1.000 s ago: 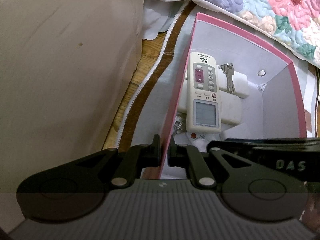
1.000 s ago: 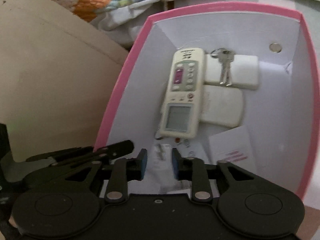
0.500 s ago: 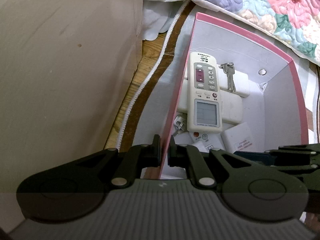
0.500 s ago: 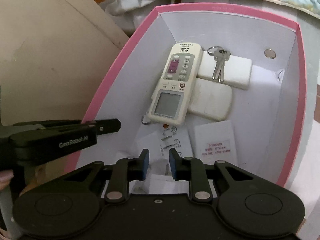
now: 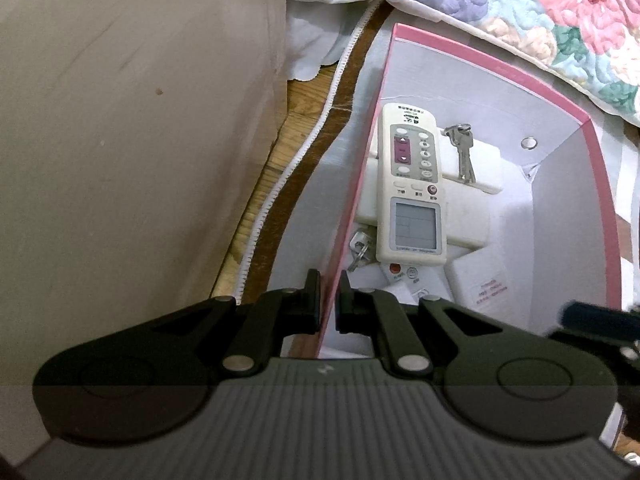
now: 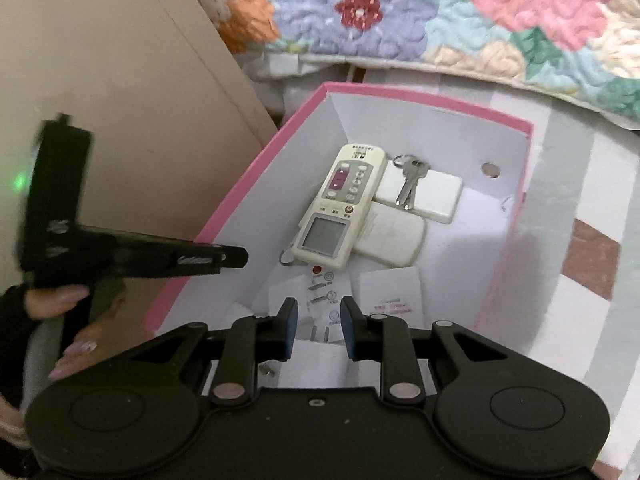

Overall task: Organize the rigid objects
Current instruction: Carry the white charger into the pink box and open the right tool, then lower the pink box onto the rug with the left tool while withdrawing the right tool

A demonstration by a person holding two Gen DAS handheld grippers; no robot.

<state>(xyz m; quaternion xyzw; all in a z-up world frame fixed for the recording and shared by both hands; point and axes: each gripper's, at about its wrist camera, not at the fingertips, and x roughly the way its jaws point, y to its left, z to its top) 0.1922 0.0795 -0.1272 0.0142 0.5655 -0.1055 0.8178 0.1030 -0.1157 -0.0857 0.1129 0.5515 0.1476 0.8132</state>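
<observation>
While the left gripper [image 5: 329,300] stays pinched on the near wall of the pink-rimmed white cardboard box [image 5: 596,184], the right gripper [image 6: 318,326], half open and empty, hovers lower centre. Keep the box steady; the cream remote control [image 6: 338,208] and silver keys [image 6: 408,184] already lie inside, mid-frame.
</observation>
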